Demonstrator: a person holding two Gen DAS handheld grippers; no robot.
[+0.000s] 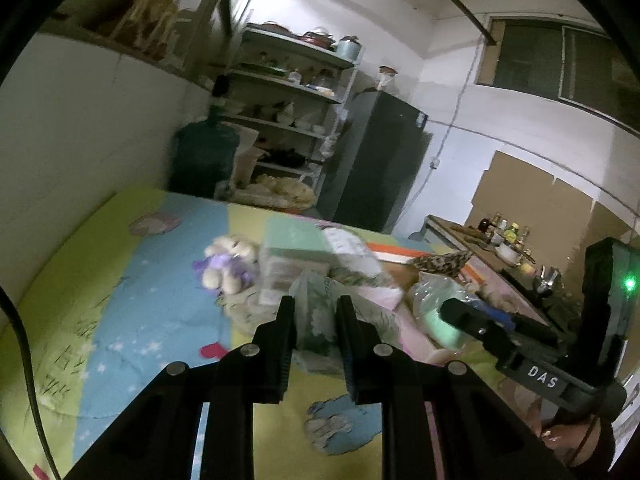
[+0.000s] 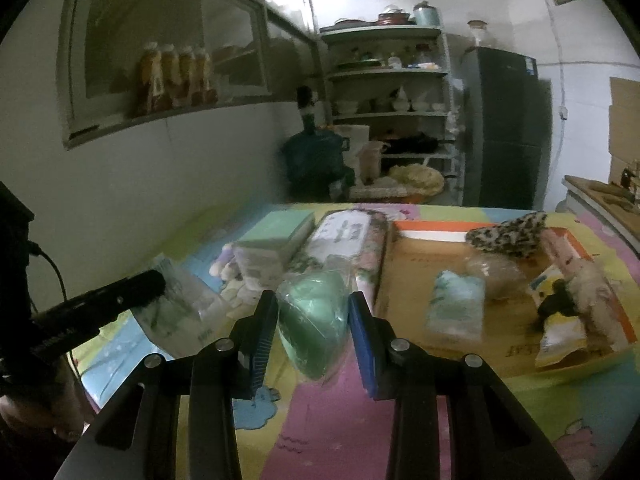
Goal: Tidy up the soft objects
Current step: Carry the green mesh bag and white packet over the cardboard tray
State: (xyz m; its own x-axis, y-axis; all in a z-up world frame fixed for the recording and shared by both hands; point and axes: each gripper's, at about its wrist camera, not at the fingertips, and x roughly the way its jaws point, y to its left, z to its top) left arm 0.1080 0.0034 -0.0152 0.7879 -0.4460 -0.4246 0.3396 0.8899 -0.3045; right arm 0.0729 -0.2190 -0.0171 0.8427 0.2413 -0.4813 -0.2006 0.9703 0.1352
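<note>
My left gripper (image 1: 315, 312) is shut on a pale floral tissue pack (image 1: 320, 320), held above the colourful mat (image 1: 160, 312); the pack also shows in the right wrist view (image 2: 176, 304). My right gripper (image 2: 314, 308) is shut on a green soft item wrapped in clear plastic (image 2: 314, 316), also seen in the left wrist view (image 1: 436, 312). A plush toy with purple cloth (image 1: 228, 264) lies on the mat to the left. A flat cardboard sheet (image 2: 420, 264) holds a leopard-print cloth (image 2: 508, 236), a blue packet (image 2: 456, 308) and a yellow packet (image 2: 560, 332).
A mint-green box on a clear container (image 2: 276, 248) and a rolled printed bundle (image 2: 348, 236) lie mid-mat. Beyond stand a water jug (image 1: 204, 152), shelves with dishes (image 1: 288, 112) and a dark fridge (image 1: 376, 164). A counter with bottles (image 1: 500, 240) is at the right.
</note>
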